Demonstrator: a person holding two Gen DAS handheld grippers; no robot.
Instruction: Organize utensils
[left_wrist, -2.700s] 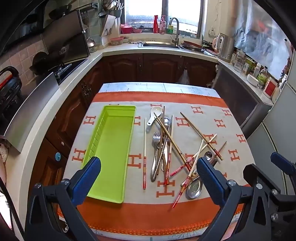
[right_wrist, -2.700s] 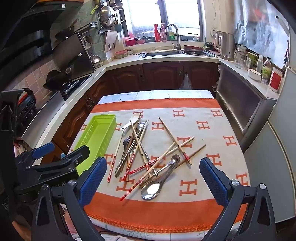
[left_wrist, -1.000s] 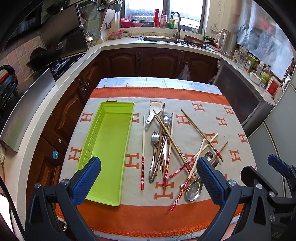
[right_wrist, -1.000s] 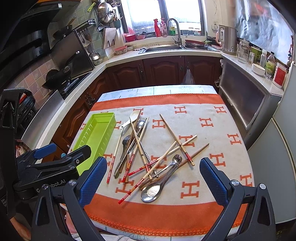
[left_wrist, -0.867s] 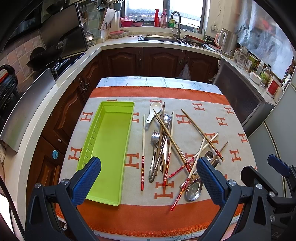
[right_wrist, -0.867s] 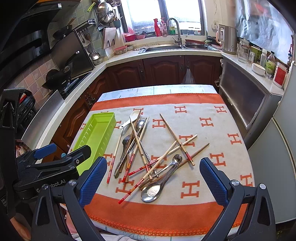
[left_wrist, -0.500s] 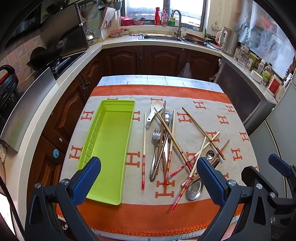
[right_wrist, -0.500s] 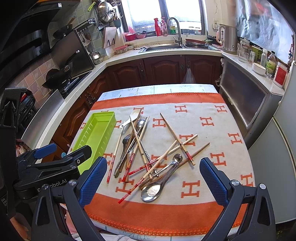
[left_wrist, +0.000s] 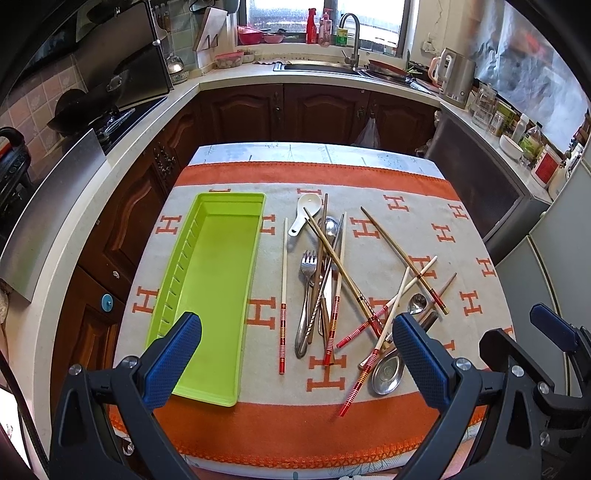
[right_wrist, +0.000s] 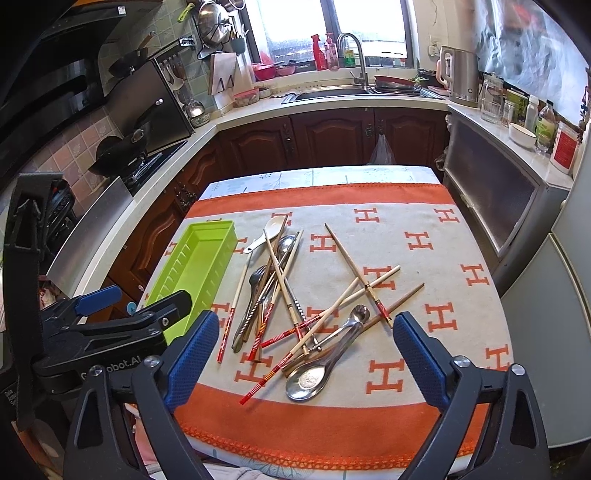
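Two tools (left_wrist: 295, 354) (right_wrist: 301, 354) gaping above utensil pile (right_wrist: 295, 302), nothing gripped.

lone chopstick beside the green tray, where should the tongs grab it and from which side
Grip the lone chopstick mid-shaft, from straight above, jaws spanning its width. It lies flat on the cloth, parallel to the green tray, clear of the utensil pile.

the left gripper's (left_wrist: 295, 354) blue pad hides part of the metal spoon (left_wrist: 386, 371).
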